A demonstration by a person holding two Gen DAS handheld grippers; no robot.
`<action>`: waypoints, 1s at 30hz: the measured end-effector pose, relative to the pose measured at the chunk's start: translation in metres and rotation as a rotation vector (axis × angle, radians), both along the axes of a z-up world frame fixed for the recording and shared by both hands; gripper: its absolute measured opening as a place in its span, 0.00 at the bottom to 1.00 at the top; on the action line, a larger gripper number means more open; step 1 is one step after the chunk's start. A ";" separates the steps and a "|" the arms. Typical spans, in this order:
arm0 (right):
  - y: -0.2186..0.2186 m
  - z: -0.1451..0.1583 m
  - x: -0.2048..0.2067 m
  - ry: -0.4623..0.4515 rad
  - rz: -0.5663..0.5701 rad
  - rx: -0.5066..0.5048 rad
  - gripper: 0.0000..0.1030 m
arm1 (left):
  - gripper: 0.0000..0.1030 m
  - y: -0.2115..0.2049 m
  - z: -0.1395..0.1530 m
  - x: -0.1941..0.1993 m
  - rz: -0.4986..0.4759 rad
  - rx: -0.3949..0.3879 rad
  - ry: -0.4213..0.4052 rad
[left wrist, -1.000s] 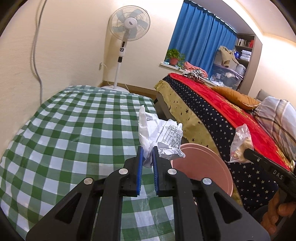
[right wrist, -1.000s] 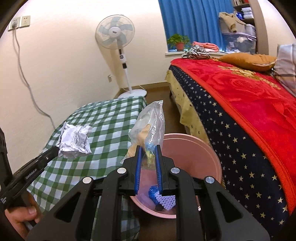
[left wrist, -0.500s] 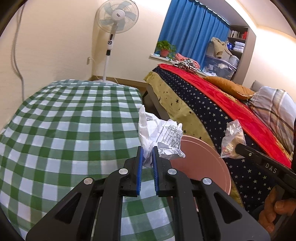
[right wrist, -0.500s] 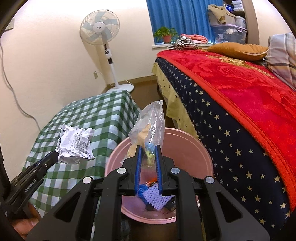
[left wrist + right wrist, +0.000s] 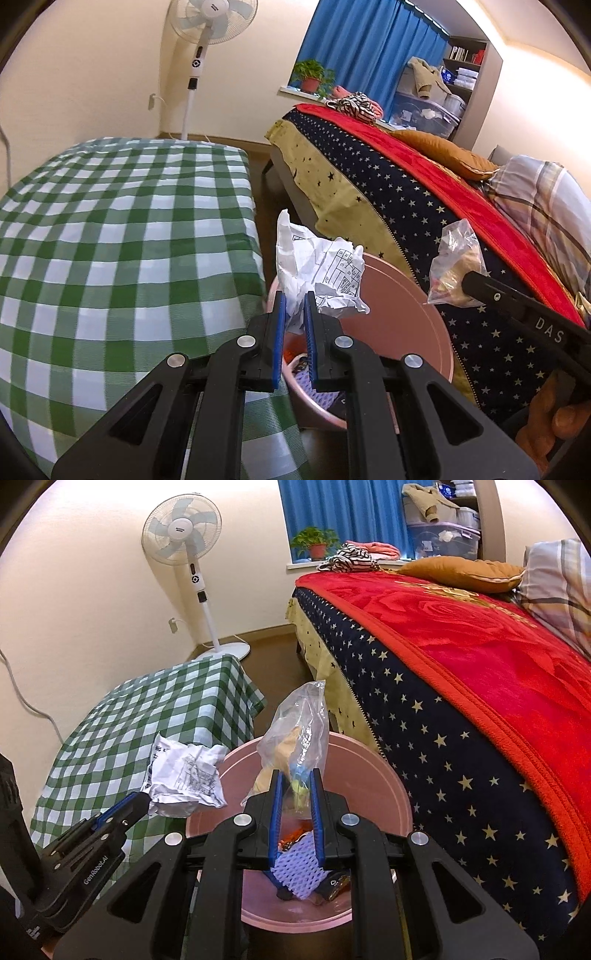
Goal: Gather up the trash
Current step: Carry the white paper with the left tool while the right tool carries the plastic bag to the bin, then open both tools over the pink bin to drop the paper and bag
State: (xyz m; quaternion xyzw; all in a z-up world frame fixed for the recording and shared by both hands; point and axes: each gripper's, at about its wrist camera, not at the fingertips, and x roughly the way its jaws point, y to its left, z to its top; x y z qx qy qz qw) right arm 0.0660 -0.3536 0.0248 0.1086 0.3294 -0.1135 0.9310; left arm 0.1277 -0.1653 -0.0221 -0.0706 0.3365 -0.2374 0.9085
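Observation:
My left gripper [image 5: 294, 301] is shut on a crumpled white printed paper [image 5: 321, 273] and holds it over the left rim of a pink bin [image 5: 391, 317]. My right gripper [image 5: 296, 779] is shut on a clear plastic bag [image 5: 299, 731] with yellowish scraps inside, held above the pink bin [image 5: 373, 775]. The bin holds a purple foam net [image 5: 295, 867] and other scraps. The paper [image 5: 184, 775] and left gripper [image 5: 142, 797] show in the right wrist view. The bag [image 5: 456, 266] and the right gripper's black finger [image 5: 517, 314] show in the left wrist view.
A table with a green checked cloth [image 5: 110, 240] stands left of the bin. A bed with a red and starred navy blanket [image 5: 480, 686] stands right of it. A standing fan [image 5: 184, 539] is by the far wall. Brown floor lies between table and bed.
Both grippers have moved forward and down over the pink bin, each still holding its trash. The paper has left the table and now hangs at the bin's rim.

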 end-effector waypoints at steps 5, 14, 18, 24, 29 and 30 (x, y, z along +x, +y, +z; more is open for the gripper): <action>0.000 0.000 0.001 0.004 -0.002 -0.010 0.15 | 0.10 -0.008 -0.001 0.002 -0.009 -0.007 0.004; 0.004 0.001 -0.001 0.004 -0.036 -0.055 0.53 | 0.36 -0.017 -0.008 0.006 -0.079 -0.015 0.069; 0.002 0.004 -0.005 -0.013 -0.062 -0.067 0.66 | 0.36 -0.002 -0.008 0.004 -0.048 -0.018 0.076; 0.006 0.010 -0.013 -0.040 -0.062 -0.073 0.70 | 0.43 0.019 0.013 -0.011 -0.024 0.010 0.015; 0.020 0.016 -0.024 -0.070 -0.033 -0.079 0.85 | 0.52 0.042 0.030 -0.026 -0.001 0.026 -0.016; 0.026 0.019 -0.028 -0.081 -0.020 -0.086 0.86 | 0.53 0.047 0.034 -0.031 -0.002 0.038 -0.025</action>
